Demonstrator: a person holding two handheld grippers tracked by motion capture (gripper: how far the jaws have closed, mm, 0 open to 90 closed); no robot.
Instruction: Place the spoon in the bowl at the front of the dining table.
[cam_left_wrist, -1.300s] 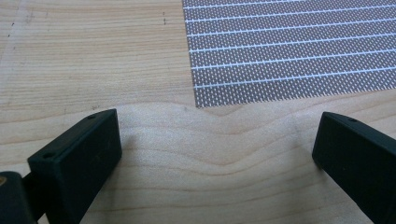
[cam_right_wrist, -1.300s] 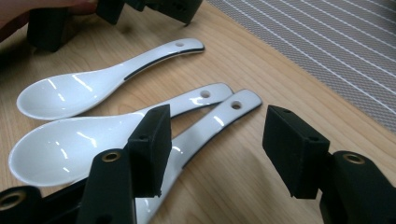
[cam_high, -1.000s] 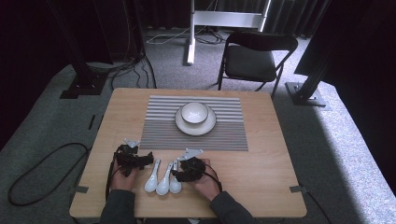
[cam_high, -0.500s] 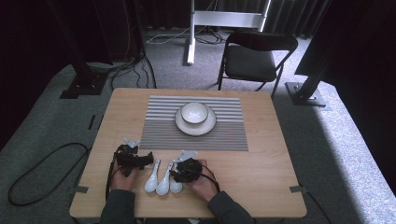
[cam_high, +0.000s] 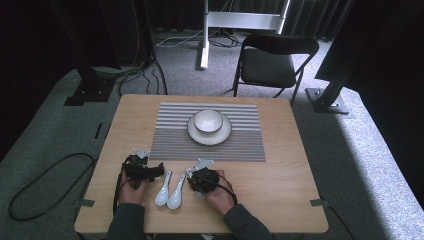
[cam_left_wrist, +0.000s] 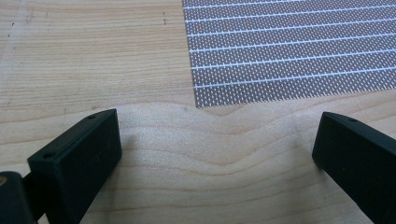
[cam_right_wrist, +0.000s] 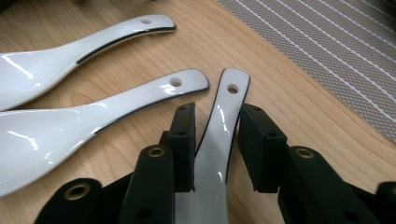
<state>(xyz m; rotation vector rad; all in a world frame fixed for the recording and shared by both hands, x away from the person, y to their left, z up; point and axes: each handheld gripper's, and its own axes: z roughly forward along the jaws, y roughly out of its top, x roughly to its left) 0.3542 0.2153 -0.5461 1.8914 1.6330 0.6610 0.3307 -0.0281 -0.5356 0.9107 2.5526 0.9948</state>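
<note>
The white spoon (cam_right_wrist: 219, 140) lies on the wooden table (cam_high: 280, 175) with its handle running up between the jaws of the right gripper (cam_right_wrist: 215, 135); those jaws have just been closing, and both pads now sit against the handle's edges, pinching it. The handle's holed tip pokes out just beyond the fingertips. Just beside that gripper, on its left in the right gripper view, lie two more white spoons (cam_right_wrist: 70, 126) side by side, apart from the held one — in the high view they sit between the two hands. Ahead and to the gripper's right begins the striped placemat (cam_right_wrist: 336, 51), which carries a plate (cam_high: 210, 134) with a bowl (cam_high: 208, 120) on it. The left gripper (cam_left_wrist: 217, 149) rests on the far side of the loose spoons, its jaws spread wide over bare wood — nothing between them — with the placemat's corner just ahead.
</note>
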